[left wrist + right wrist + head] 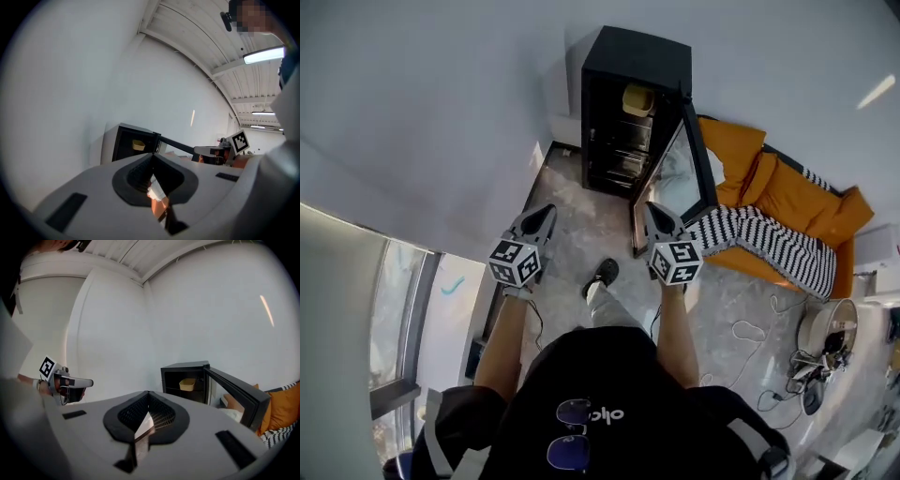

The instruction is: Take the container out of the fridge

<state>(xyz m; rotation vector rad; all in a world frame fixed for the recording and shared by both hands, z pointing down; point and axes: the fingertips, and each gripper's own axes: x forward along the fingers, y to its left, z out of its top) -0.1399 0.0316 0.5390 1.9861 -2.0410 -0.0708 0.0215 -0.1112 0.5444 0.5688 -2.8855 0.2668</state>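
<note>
A small black fridge stands against the white wall, its glass door swung open to the right. A pale yellow container sits on the top shelf inside; it also shows in the left gripper view and the right gripper view. My left gripper and right gripper are held side by side, well short of the fridge and pointing toward it. Both are shut with nothing between the jaws. The other gripper shows in each gripper view, left and right.
An orange sofa with a black-and-white striped blanket stands right of the fridge, just behind the open door. Cables and a round device lie on the marble floor at right. A window is at left. The person's shoe is below.
</note>
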